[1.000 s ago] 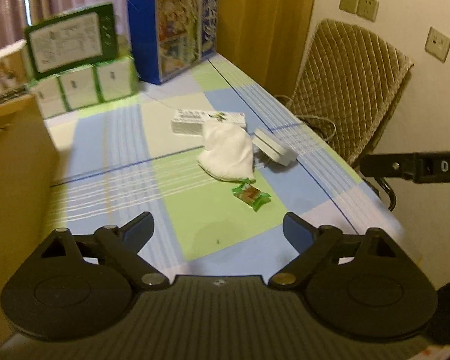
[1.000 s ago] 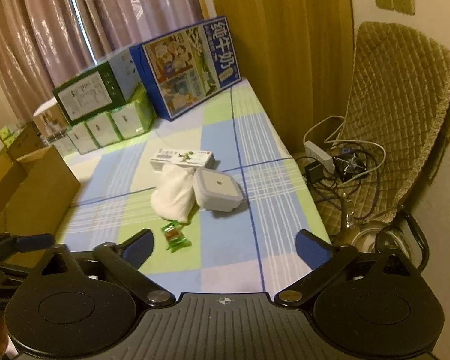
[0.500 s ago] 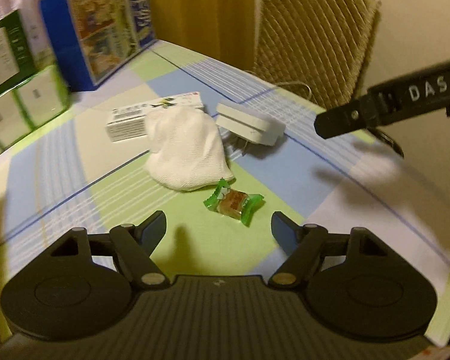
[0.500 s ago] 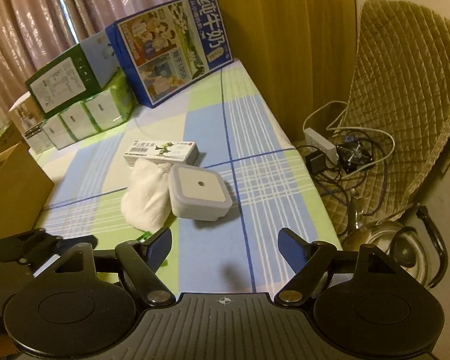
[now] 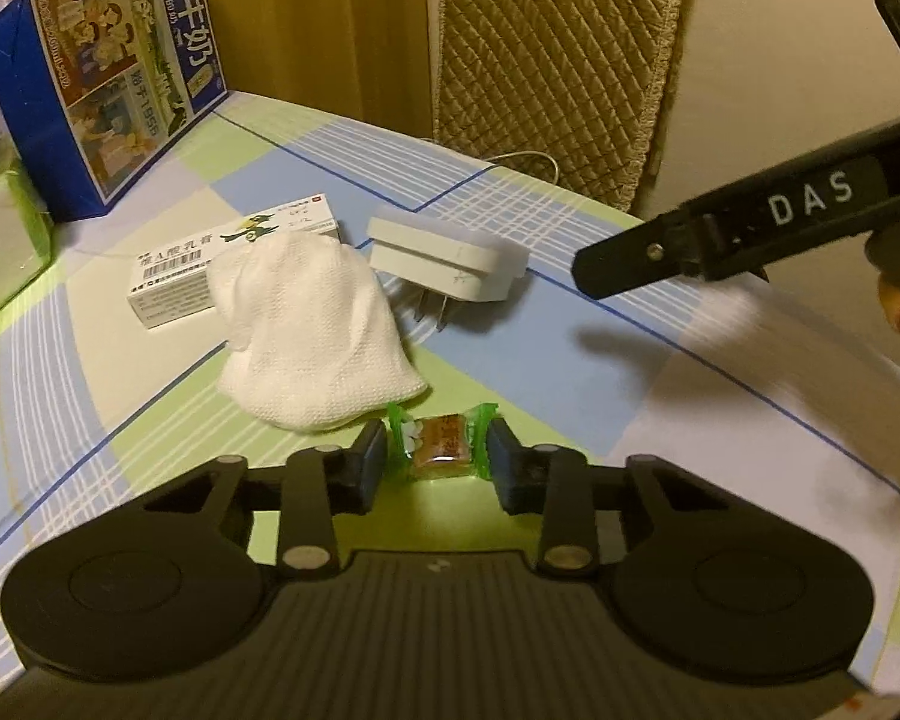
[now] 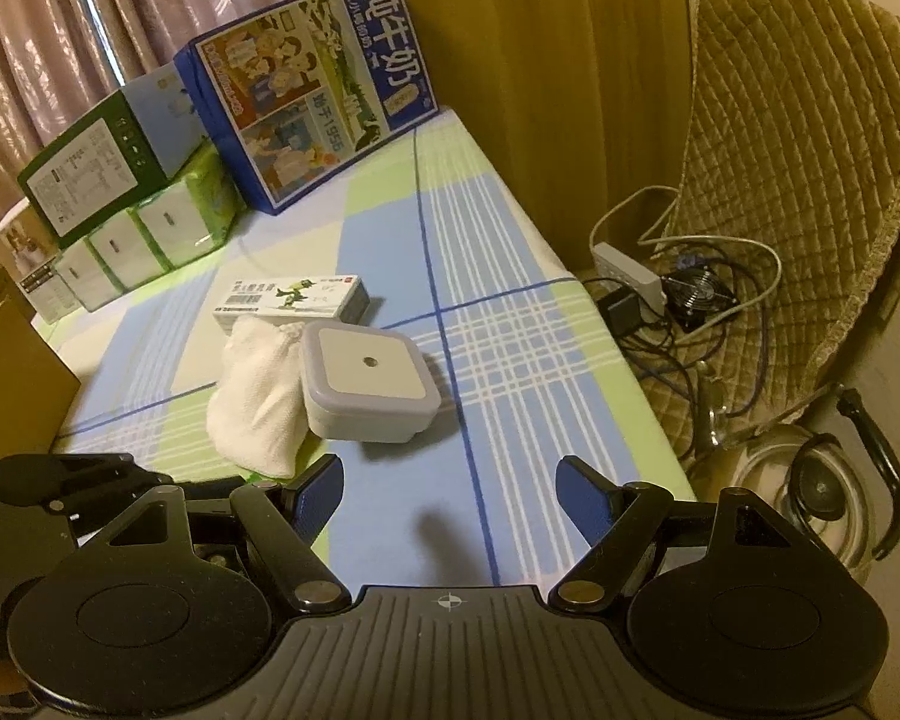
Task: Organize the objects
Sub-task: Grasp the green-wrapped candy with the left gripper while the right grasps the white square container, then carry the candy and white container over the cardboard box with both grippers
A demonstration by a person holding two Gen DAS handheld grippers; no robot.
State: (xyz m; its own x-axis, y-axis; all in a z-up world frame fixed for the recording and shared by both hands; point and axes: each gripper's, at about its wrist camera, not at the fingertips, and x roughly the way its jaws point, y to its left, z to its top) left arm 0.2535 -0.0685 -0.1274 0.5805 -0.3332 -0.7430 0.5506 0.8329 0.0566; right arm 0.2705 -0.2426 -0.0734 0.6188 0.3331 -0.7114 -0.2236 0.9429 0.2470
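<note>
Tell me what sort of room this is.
Most likely a room in someone's home. A checked cloth covers the table, a chair with a quilted cover stands beside it, curtains hang behind, and a milk carton box sits at the back.

Candy (image 5: 438,445) — in the right wrist view hidden behind the left gripper (image 6: 108,504); only the left wrist view shows it.
White cloth pouch (image 5: 309,330) — covers the near right corner of the medicine box (image 5: 228,261); box print too small to read.
Night-light plug (image 5: 447,261) — prongs partly in shadow beneath its body.
Right gripper (image 5: 750,228) — cut off by the right edge of the left wrist view, its tip blurred.
Cardboard box (image 6: 12,384) — cut by the left edge, at the tablecloth's (image 6: 498,240) left side.
Kettle (image 6: 810,498) — partly behind the gripper body; floor cables (image 6: 690,306) tangled, ends not traceable.
</note>
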